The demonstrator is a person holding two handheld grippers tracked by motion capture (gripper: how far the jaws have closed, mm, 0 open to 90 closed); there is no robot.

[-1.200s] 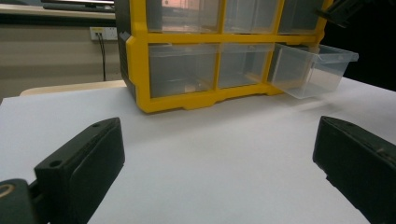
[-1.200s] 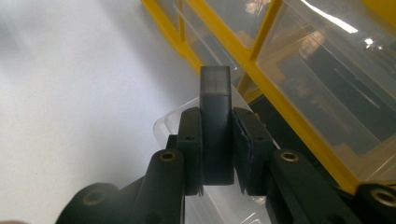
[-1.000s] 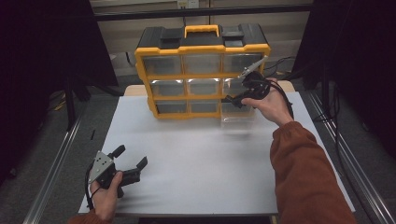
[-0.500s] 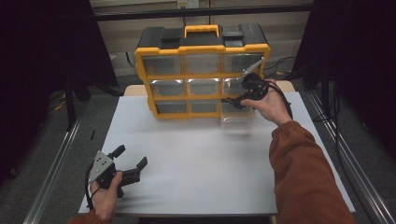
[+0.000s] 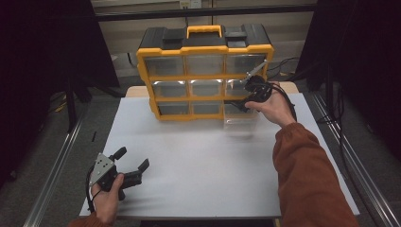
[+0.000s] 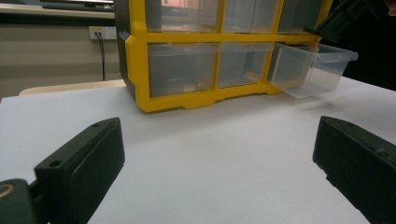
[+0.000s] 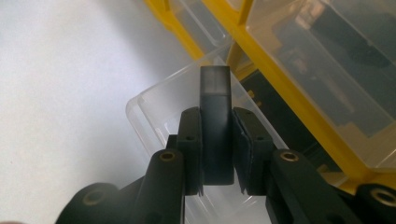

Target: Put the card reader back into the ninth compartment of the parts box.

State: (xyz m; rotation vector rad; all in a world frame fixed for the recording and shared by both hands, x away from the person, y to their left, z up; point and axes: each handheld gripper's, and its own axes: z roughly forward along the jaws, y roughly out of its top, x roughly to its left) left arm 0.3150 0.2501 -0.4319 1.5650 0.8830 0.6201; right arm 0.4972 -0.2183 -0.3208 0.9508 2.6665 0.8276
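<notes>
A yellow and black organizer point(image 5: 204, 71) with clear drawers stands upright at the back of the white table point(image 5: 198, 175). Its bottom right drawer point(image 5: 240, 122) is pulled out onto the table. My right gripper point(image 5: 237, 103) hovers just above that drawer. In the right gripper view it point(image 7: 217, 135) is shut on a small dark rectangular block point(image 7: 215, 107), with the clear drawer point(image 7: 154, 112) below. My left gripper point(image 5: 132, 165) rests near the front left of the table, open and holding nothing. The left gripper view looks between its jaws point(image 6: 215, 168) toward the organizer point(image 6: 177, 65) and the open drawer point(image 6: 310, 70).
The table's middle is bare white surface between the two hands. Metal rails point(image 5: 52, 175) run along both sides of the table. Cables point(image 5: 283, 64) lie behind the organizer on the right. A wall socket point(image 6: 102, 32) sits behind the table.
</notes>
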